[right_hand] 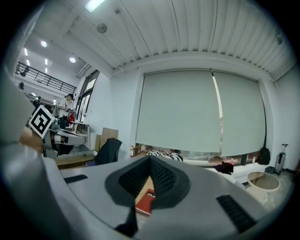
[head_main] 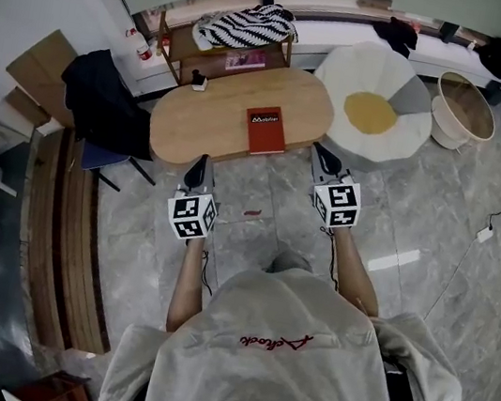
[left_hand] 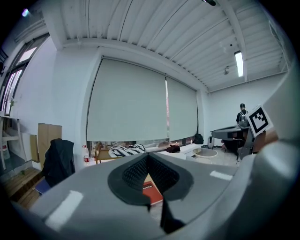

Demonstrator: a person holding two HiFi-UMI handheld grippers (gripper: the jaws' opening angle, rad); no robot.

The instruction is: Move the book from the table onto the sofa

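Where the book lies: the red book (head_main: 265, 129) is flat on the oval wooden desk (head_main: 202, 120), on the desk's right half, with its lower edge near the desk's near rim.
Left hand-held gripper (head_main: 202, 162): clenched with nothing in it. Its own view shows the jaws meeting at the tips (left_hand: 148, 158).
Right hand-held gripper (head_main: 322, 155): also clenched and empty, jaws together (right_hand: 150, 160).
Book against left hand-held gripper: ahead and to its right, apart from it. The tips hang over the floor just short of the desk's near rim.
Book against right hand-held gripper: ahead and to its left, apart from it. The tips sit beside the desk's right end.
Book between the two: it lies ahead of the gap between them, touched by neither.
Left gripper view: the book (left_hand: 152, 193) shows low through the notch under the closed tips.
Right gripper view: the book (right_hand: 146, 200) shows the same way, low in the notch.
Right of the desk: a white egg-shaped cushion (head_main: 379, 142) with a yellow centre lies on the floor.
Behind the desk: a zebra-striped cloth (head_main: 247, 23) lies on a low shelf.
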